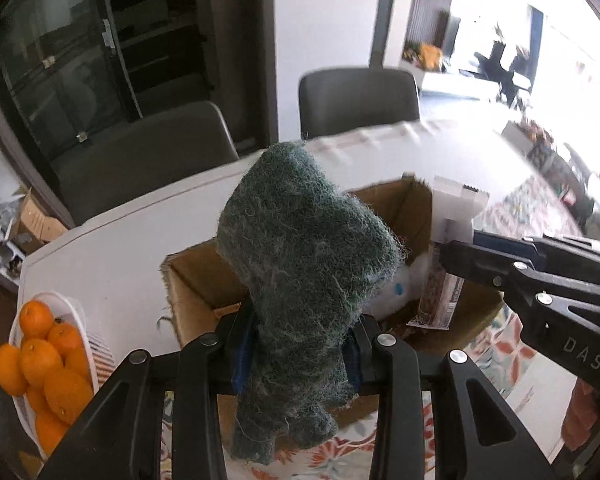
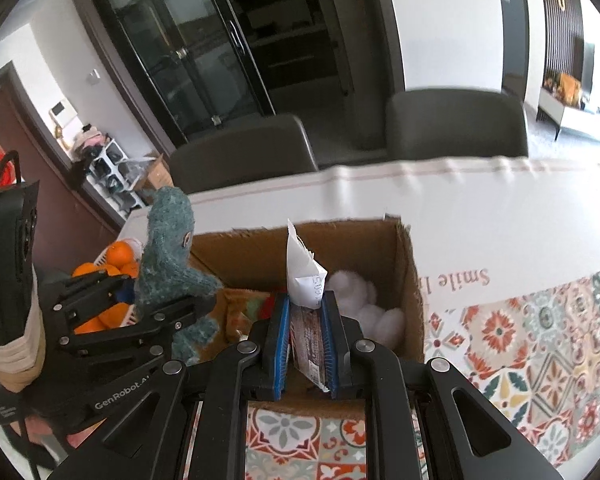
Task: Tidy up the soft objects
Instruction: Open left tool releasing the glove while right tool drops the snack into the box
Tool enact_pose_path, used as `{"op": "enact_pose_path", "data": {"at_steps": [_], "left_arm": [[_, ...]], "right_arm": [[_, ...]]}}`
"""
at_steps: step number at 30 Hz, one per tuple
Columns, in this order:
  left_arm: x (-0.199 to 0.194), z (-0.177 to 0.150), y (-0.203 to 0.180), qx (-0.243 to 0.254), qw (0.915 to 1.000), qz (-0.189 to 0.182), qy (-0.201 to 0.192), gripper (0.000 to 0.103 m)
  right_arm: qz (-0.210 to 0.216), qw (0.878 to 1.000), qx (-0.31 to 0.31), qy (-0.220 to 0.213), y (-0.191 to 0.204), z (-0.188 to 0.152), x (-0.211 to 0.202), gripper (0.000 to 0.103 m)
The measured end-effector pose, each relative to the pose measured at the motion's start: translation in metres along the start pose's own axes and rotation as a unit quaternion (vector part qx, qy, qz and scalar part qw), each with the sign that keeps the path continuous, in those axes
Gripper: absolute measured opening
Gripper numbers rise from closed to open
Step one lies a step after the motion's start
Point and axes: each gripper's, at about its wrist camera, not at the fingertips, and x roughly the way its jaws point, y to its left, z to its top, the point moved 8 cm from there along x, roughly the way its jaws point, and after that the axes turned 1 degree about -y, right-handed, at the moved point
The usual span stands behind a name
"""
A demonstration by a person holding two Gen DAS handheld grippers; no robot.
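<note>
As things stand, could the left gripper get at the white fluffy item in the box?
Probably not: the left gripper is shut on the green plush toy, which also hangs over the cardboard box holding the white fluffy item.

The green plush toy [image 1: 304, 280] hid most of the cardboard box [image 1: 196, 280] interior behind it. Beside the box, the basket of oranges [image 1: 40, 364] was cut off by the frame edge. The packet's [image 2: 310, 320] print was too blurred to read.

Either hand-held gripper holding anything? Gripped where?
Left hand-held gripper: green plush toy, pinched around its lower body. Right: flat packet, by its lower half.
</note>
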Motion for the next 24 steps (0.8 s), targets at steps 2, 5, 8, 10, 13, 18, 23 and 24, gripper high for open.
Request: {"op": "enact_pose_path", "data": {"at_steps": [2, 5, 8, 10, 13, 18, 23, 24], "left_arm": [[0.015, -0.003, 0.001, 0.020, 0.9996, 0.004, 0.021, 0.037], [0.031, -0.006, 0.000, 0.040, 0.9980, 0.003, 0.049, 0.039], [0.046, -0.013, -0.004, 0.055, 0.9950, -0.007, 0.083, 0.051], [0.053, -0.015, -0.005, 0.062, 0.9925, -0.007, 0.105, 0.061], [0.058, -0.019, -0.002, 0.065, 0.9909, 0.007, 0.117, 0.073], [0.051, -0.020, 0.005, 0.052, 0.9925, 0.031, 0.107, 0.086], [0.039, -0.012, 0.001, 0.042, 0.9950, 0.021, 0.089, 0.090], [0.036, -0.011, 0.001, 0.043, 0.9950, 0.023, 0.087, 0.090]], "right_arm": [[0.001, 1.000, 0.007, 0.015, -0.005, -0.004, 0.013, 0.017], [0.001, 0.999, 0.011, 0.038, -0.011, -0.010, 0.029, 0.017], [0.007, 0.998, 0.019, 0.058, -0.014, -0.015, 0.042, 0.017], [0.007, 0.997, 0.021, 0.072, -0.017, -0.018, 0.049, 0.017], [-0.001, 0.996, 0.021, 0.087, -0.020, -0.019, 0.055, 0.029], [-0.040, 0.997, 0.009, 0.064, -0.026, -0.010, 0.046, 0.049], [-0.057, 0.998, 0.010, 0.039, -0.026, -0.003, 0.022, 0.050], [-0.065, 0.997, 0.010, 0.035, -0.027, -0.002, 0.016, 0.051]]}}
